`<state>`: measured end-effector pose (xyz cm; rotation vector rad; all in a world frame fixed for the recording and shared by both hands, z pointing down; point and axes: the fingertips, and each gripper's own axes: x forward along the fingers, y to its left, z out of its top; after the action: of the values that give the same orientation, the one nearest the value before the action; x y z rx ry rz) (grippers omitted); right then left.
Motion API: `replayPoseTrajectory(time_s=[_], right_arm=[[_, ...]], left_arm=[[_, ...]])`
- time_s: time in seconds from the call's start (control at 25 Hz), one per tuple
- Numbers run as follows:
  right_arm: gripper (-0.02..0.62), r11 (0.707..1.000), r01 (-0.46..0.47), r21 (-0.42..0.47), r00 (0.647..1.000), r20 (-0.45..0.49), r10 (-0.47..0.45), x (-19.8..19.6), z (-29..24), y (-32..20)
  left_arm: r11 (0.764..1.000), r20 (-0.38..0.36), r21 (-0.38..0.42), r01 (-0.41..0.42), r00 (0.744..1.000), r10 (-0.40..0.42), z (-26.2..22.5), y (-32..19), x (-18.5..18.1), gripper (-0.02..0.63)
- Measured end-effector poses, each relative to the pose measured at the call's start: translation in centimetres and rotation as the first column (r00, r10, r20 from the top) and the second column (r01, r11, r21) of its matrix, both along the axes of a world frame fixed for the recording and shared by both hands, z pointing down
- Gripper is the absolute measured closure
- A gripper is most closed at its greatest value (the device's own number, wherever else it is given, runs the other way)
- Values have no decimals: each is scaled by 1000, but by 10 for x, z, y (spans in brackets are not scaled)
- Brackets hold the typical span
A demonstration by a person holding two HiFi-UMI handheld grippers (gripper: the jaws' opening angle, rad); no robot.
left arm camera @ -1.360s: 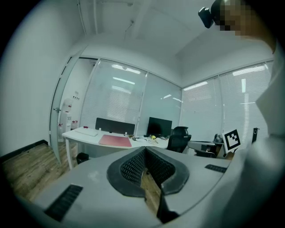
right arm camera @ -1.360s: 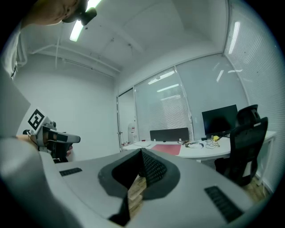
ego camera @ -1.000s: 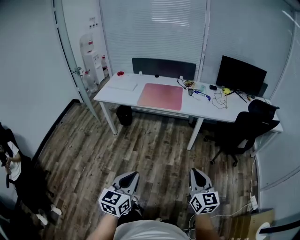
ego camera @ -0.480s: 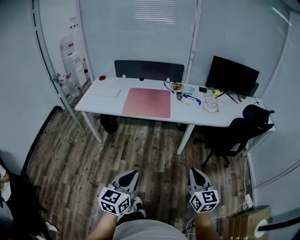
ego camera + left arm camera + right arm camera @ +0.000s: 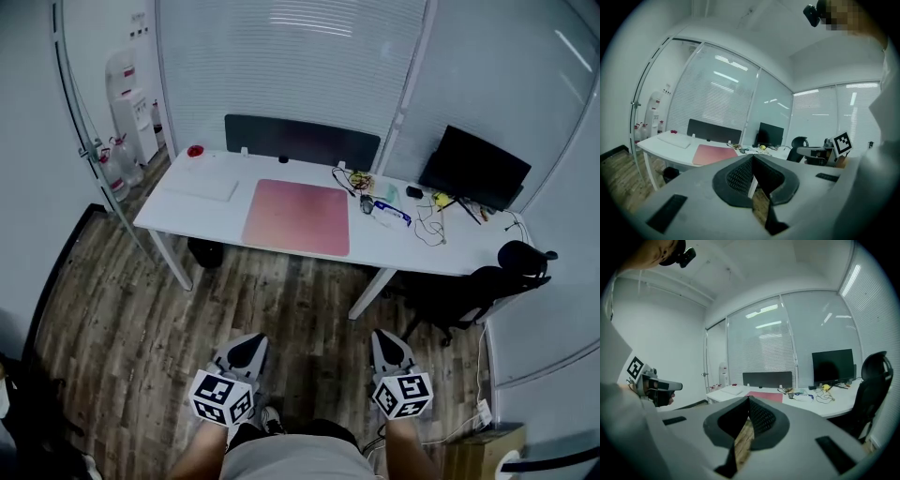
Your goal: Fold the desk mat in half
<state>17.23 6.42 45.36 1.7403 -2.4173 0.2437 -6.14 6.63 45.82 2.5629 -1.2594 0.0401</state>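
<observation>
The person is standing on the wood-plank floor (image 5: pixel 281 300), well apart from the white desk (image 5: pixel 187 211). A black office chair (image 5: pixel 473 281) is sitting by the desk's right end, below a dark monitor (image 5: pixel 473 169). The pink desk mat (image 5: pixel 297 217) is lying flat and unfolded at the desk's middle, so folding is not yet begun. The left gripper (image 5: pixel 246 345) and right gripper (image 5: pixel 384 339) are hanging low by the person's body, each with its jaws pressed together on nothing.

The mat is probably going to be hard to pinch (it looks thin and is hugging the desktop), and it could slide, skewing the fold. The cable tangle (image 5: pixel 427 217) near its right edge could snag a jaw.
</observation>
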Motion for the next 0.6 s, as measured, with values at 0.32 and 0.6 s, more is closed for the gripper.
replayPoseTrajectory(time_s=[0.32, 0.6], right_arm=[[543, 999, 30, -36, 999, -16, -31, -14, 12, -67], [543, 995, 64, -79, 998, 10, -64, 13, 36, -154]], left_arm=[[999, -9, -27, 21, 1000, -21, 11, -62, -11, 595], [997, 10, -33, 64, 998, -63, 19, -135, 16, 595]])
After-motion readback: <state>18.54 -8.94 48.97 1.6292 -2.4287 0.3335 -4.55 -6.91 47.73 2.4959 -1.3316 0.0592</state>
